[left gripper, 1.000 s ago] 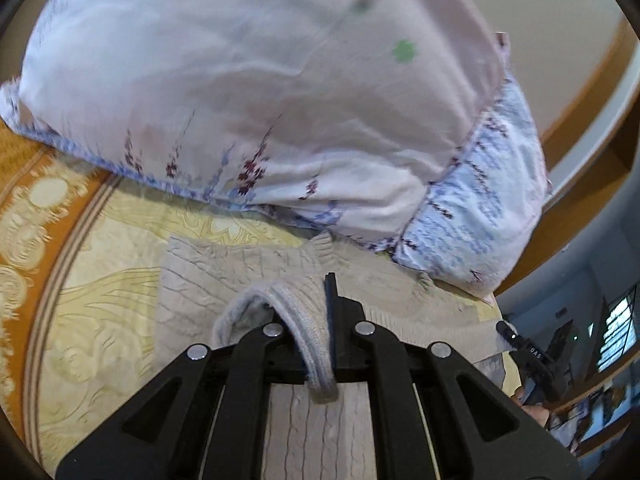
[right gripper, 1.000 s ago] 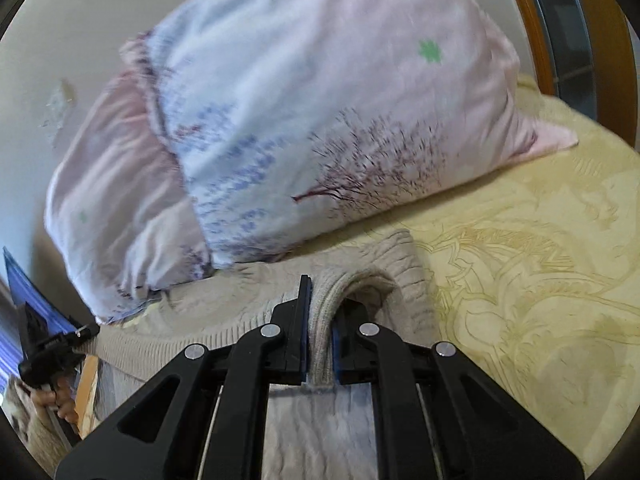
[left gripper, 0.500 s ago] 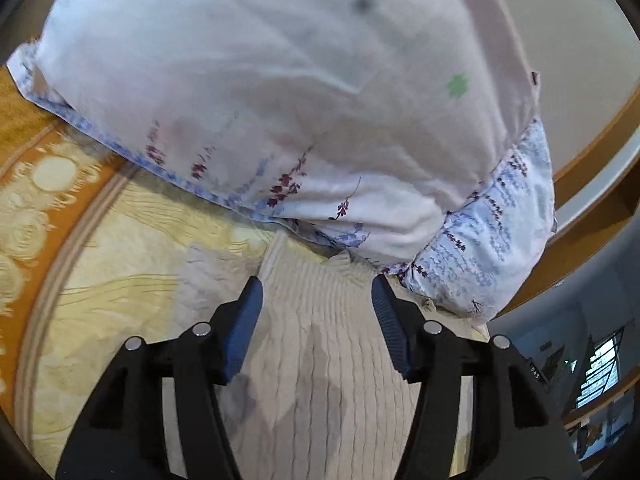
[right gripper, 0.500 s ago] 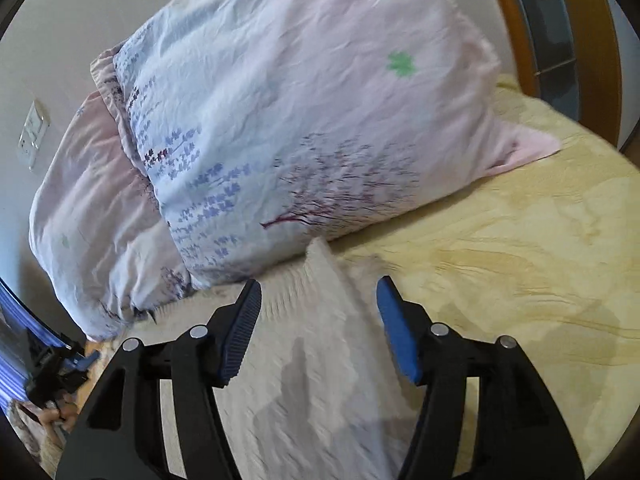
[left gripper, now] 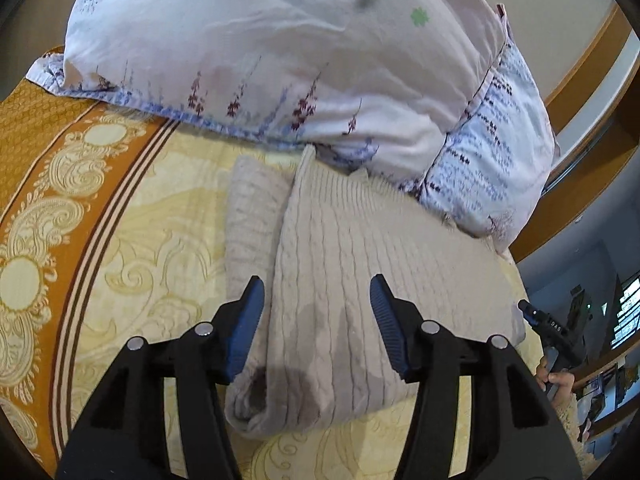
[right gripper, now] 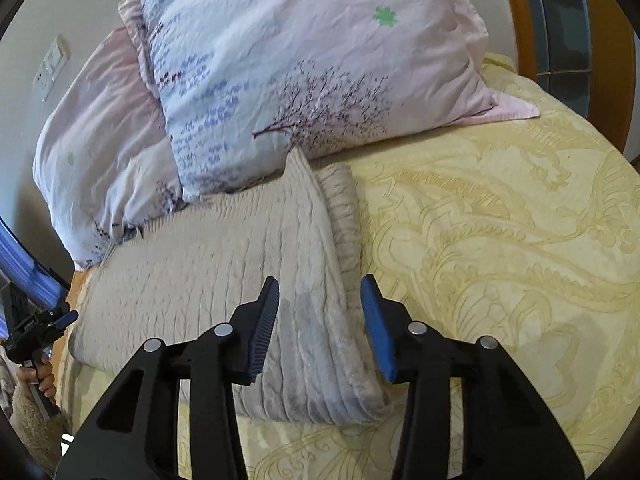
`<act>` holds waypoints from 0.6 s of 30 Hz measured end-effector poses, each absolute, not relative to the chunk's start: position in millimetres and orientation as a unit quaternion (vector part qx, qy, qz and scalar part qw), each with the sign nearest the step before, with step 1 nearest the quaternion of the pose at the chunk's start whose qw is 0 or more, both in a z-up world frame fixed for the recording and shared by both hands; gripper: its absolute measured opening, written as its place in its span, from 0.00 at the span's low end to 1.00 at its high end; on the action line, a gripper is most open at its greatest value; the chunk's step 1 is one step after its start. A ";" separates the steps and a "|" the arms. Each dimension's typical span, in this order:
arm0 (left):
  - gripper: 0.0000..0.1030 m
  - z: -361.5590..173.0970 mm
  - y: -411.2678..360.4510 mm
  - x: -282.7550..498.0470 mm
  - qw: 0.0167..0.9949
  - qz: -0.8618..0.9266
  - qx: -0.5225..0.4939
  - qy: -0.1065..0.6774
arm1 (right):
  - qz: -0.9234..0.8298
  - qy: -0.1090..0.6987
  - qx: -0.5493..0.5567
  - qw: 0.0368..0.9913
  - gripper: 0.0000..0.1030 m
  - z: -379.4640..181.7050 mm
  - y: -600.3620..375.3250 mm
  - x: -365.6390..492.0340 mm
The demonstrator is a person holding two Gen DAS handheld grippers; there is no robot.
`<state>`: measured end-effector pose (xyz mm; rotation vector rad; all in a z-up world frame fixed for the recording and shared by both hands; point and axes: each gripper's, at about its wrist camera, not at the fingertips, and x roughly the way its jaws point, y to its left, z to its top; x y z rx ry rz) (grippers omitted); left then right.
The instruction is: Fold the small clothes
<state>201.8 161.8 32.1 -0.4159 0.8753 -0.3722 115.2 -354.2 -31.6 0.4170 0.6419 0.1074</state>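
A beige cable-knit sweater (left gripper: 340, 264) lies folded flat on the yellow bedspread, its far edge against the pillows. It also shows in the right wrist view (right gripper: 240, 256). My left gripper (left gripper: 316, 300) is open and empty, hovering above the sweater's left end, with a sleeve fold to its left. My right gripper (right gripper: 320, 300) is open and empty above the sweater's right end. The right gripper shows at the right edge of the left wrist view (left gripper: 556, 332), and the left gripper at the left edge of the right wrist view (right gripper: 36, 328).
Two floral pink-and-blue pillows (left gripper: 280, 48) (right gripper: 312, 64) lie just behind the sweater. The bedspread (right gripper: 500, 240) has an orange patterned border (left gripper: 48, 208) at the left. A wooden headboard (right gripper: 532, 20) stands at the back right.
Both grippers were shut on the sweater's folded edge a second ago. They have opened, let the cloth drop flat, and pulled back and up from it.
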 end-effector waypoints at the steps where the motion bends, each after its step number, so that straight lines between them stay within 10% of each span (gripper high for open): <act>1: 0.48 29.4 161.4 201.6 0.867 -0.177 -0.199 0.422 | 0.056 0.318 0.200 0.925 0.34 -33.3 -352.0 116.8; 11: 0.10 10.5 158.7 204.7 0.853 -0.173 -0.204 0.447 | 0.053 0.319 0.173 0.930 0.14 -37.1 -346.5 116.4; 18: 0.07 13.9 166.4 198.4 0.852 -0.177 -0.222 0.440 | 0.054 0.300 0.166 0.938 0.11 -28.8 -341.5 108.6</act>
